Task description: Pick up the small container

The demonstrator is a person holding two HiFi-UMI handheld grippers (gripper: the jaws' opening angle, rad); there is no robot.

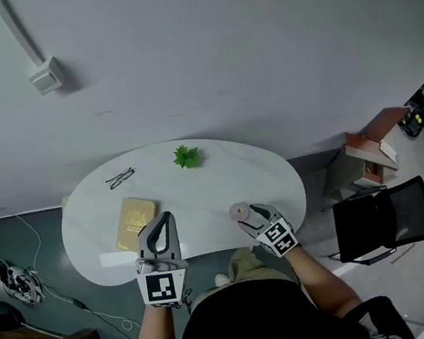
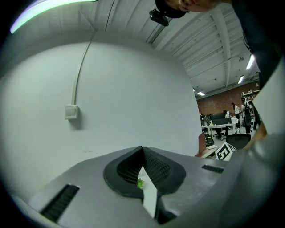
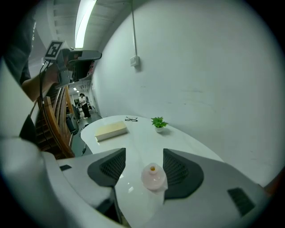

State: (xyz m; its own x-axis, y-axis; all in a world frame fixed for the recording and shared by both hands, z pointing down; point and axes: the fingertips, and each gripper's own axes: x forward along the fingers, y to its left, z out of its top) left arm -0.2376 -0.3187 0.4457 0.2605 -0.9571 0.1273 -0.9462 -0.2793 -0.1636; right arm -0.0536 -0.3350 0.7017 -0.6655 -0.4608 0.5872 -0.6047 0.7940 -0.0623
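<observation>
Right gripper view: right gripper (image 3: 143, 162) spread wide, straddling small container (image 3: 153, 177) upright on table (image 3: 133, 136), closer to right-hand jaw. Lined up for grasp, not yet squeezed. Left gripper (image 2: 142, 151) clenched, empty, parked out of way.

Glossy white table (image 1: 200, 198). Pale pink small container (image 3: 153, 177), orange-yellow dot on cap. At 12 o'clock on the tabletop, bright green plant (image 1: 187, 156), white pot; at 10, black-rimmed glasses (image 1: 120, 178); at 8, tan-gold book (image 1: 135, 221). Grey left gripper (image 2: 142, 149) and right gripper (image 3: 143, 153), black ribbed pads (image 3: 178, 171), black-and-white square markers (image 1: 160, 287). Pale grey wall (image 1: 218, 46); dark teal floor (image 1: 43, 251). Black mesh chair (image 1: 383, 215) off at 3.
</observation>
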